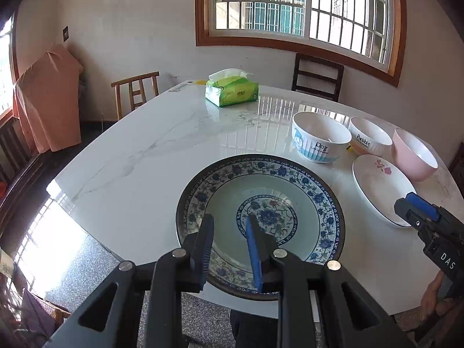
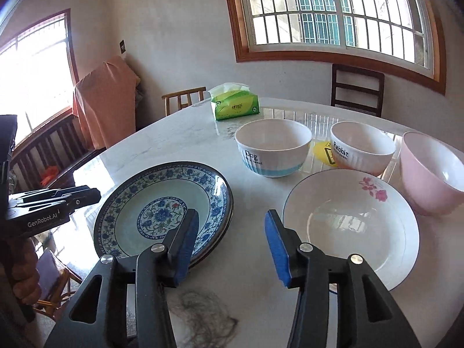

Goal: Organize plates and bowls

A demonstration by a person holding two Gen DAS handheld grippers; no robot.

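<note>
You have a glossy marble-look table [image 1: 139, 156], glazed ceramic blue-patterned plate [image 1: 324, 197] and white plate [image 2: 385, 249], matt pink bowl [image 2: 426, 185], and a shiny plastic-wrapped tissue pack [image 1: 235, 94].

"Dog" bowl [image 2: 272, 148], "Rabbit" bowl [image 2: 362, 148]

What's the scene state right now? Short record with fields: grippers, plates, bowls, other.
left gripper: open, above the blue floral plate, holding nothing
right gripper: open, holding nothing
plates: blue floral plate; white plate with pink flower to its right
bowls: Dog bowl, Rabbit bowl, pink bowl, all upright, unstacked
other: green tissue pack at the far side of the marble table
</note>
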